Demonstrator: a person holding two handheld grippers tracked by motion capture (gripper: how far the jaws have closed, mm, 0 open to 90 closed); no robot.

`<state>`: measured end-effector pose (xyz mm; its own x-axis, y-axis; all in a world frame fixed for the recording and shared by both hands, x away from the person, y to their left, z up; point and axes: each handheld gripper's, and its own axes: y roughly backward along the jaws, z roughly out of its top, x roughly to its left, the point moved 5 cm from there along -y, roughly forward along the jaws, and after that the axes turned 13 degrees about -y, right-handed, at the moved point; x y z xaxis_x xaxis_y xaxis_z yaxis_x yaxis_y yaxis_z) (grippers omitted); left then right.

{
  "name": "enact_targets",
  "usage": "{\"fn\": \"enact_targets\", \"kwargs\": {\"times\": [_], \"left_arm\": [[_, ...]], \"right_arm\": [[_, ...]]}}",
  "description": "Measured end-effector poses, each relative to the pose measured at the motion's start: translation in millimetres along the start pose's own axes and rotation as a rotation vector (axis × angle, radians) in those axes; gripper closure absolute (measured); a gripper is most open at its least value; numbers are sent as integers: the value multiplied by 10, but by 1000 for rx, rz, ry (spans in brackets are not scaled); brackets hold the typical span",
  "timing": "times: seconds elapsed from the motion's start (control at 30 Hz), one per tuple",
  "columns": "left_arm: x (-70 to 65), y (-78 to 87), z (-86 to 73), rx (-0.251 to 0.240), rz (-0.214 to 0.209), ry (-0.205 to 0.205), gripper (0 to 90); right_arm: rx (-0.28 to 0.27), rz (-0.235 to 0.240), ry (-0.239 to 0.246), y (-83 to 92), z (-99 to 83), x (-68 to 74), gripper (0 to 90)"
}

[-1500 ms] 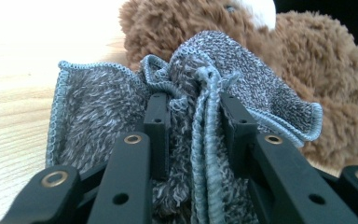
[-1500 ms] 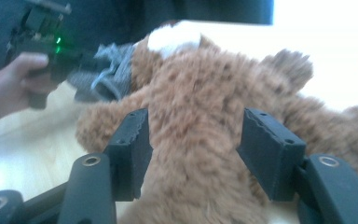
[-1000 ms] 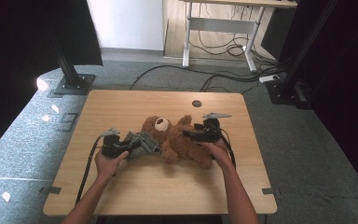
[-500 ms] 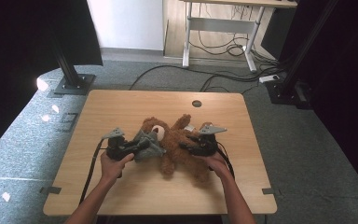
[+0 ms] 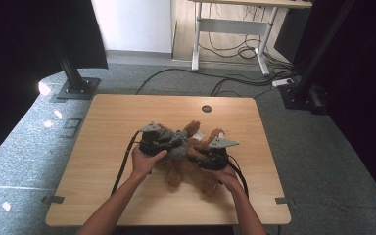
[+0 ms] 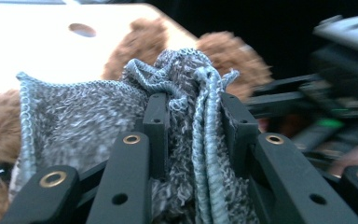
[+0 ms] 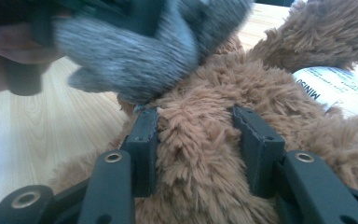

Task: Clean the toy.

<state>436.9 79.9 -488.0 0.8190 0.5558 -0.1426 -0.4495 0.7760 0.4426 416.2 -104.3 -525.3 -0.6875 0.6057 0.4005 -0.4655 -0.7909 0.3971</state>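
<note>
A brown teddy bear (image 5: 198,171) lies on the wooden table (image 5: 122,117). Over its upper half lies a small grey knit garment (image 5: 177,145). My left gripper (image 5: 165,143) is shut on a bunched fold of that garment (image 6: 74,116), which fills the gap between its jaws (image 6: 191,105). My right gripper (image 5: 197,159) comes in from the right. Its jaws (image 7: 196,116) have just been closing and both pads now press into the bear's fur (image 7: 326,32). The grey garment (image 7: 135,51) hangs just beyond them. A white label (image 7: 335,81) sticks out of the bear.
A round cable hole (image 5: 206,108) sits near the table's far edge. Black stand bases (image 5: 76,88) rest on the floor at the back left and back right. A desk frame (image 5: 227,29) and cables lie beyond the table.
The left gripper has carried the grey garment to the right, onto the bear. The right gripper has sunk and closed on the bear, which has shifted toward the front.
</note>
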Motion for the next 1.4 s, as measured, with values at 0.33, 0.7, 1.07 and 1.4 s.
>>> {"fn": "enact_targets", "kwargs": {"times": [0.33, 0.7, 1.07, 1.4], "left_arm": [[173, 275, 3, -52, 82, 14, 677], [681, 501, -236, 2, 227, 110, 683], [1023, 580, -724, 155, 297, 213, 684], [986, 660, -879, 192, 244, 200, 689]], "right_arm": [[-7, 14, 2, 16, -56, 32, 550], [-10, 27, -1, 26, -73, 32, 555], [-8, 40, -5, 39, -88, 48, 564], [-8, 48, -13, 56, -93, 39, 566]]}}
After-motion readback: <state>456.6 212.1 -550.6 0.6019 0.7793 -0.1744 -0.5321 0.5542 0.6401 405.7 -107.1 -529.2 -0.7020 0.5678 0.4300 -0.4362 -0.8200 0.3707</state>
